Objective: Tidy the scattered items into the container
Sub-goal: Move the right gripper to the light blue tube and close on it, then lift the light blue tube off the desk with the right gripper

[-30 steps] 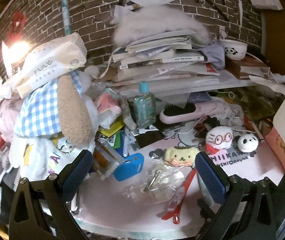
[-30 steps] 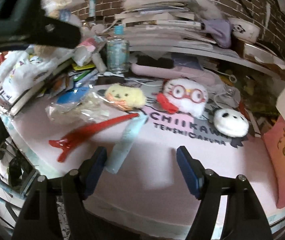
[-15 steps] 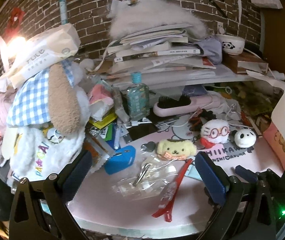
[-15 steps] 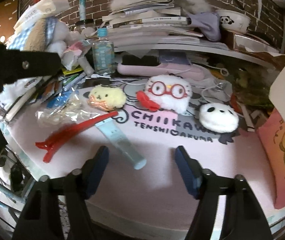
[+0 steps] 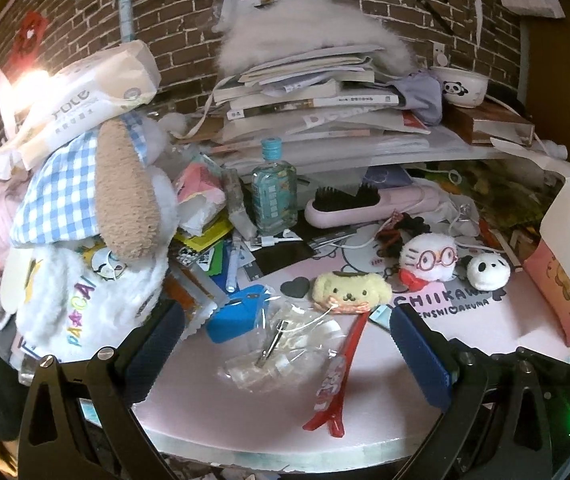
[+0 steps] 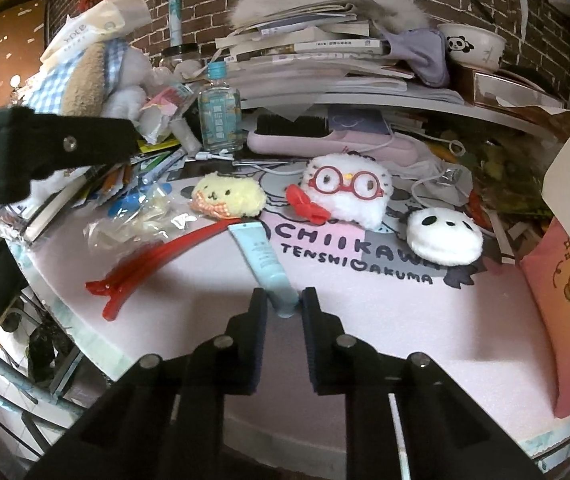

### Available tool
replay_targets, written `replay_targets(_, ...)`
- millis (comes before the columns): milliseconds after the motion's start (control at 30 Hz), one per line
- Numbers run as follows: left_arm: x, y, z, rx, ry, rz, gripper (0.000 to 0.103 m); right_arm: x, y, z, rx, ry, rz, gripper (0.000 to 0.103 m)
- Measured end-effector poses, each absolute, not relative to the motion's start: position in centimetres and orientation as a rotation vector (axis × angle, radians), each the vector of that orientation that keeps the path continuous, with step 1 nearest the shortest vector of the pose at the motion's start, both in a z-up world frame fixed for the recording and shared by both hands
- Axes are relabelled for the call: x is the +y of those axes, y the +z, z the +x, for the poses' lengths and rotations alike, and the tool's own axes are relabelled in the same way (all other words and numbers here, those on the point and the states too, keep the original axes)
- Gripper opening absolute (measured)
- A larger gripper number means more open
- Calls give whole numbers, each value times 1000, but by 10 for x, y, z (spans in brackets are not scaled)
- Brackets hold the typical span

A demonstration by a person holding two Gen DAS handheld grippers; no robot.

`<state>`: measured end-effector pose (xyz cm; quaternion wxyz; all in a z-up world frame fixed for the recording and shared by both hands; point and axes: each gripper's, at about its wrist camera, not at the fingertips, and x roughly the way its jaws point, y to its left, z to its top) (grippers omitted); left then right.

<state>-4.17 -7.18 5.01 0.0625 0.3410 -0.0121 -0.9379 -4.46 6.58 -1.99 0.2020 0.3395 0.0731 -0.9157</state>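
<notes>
Pink foam covers the bench [image 6: 425, 320], printed with cartoon lettering partly hidden under the toys lying on it. At the right edge a pink container [image 6: 565, 320] with a white flap is cut off by the frame, so its inside cannot be seen. A big plush dog in a blue checked cloth [image 5: 97, 208] blocks the clutter behind it at the left. Smaller things lie scattered: a white plush with red glasses [image 6: 349, 192], a panda plush [image 6: 445, 236], a yellow plush [image 6: 229, 196], a red hair clip [image 6: 153, 264] and a crumpled clear bag [image 5: 281, 344] whose contents are hard to read. The right hand-held gripper [image 6: 283, 308] is clamped on the near end of a pale blue tube [image 6: 261, 256] that rests on the foam. The left hand-held gripper [image 5: 285, 344] hangs spread wide above the bag, holding nothing.
</notes>
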Motion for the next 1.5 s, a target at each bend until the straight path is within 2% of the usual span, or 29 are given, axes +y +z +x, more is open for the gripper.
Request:
replay_targets(600,-50,44,-44,-58,-2870,1066,103,106,-21,-21,223,-2575,928,14)
replay_targets(933,-60,38,-42,-31,-2850,1076,103,102,-21,-46,172,-2491,943,15)
replay_targets(1000,-63,36,-43,-20,-2846,1078,103,100,-21,-50,182,-2484,944,17)
replay_targets(1067,-64,35,-43,-14,-2843,1082,103,98,-22,-50,190,-2480,938,27)
replay_targets(1167,-64,33,-43,-8,-2844,1088,103,94,-23,-47,216,-2494,920,29)
replay_targets(1267,-62,32,-44,-13,-2852,1097,103,92,-24,-42,248,-2510,892,26)
replay_targets(1300,-61,32,-44,-14,-2854,1098,103,92,-24,-41,249,-2507,889,23)
replay_targets(1333,-61,32,-43,-12,-2855,1097,103,92,-23,-40,250,-2503,887,13)
replay_targets(1500,-60,34,-41,6,-2864,1081,103,91,-23,-33,301,-2525,859,13)
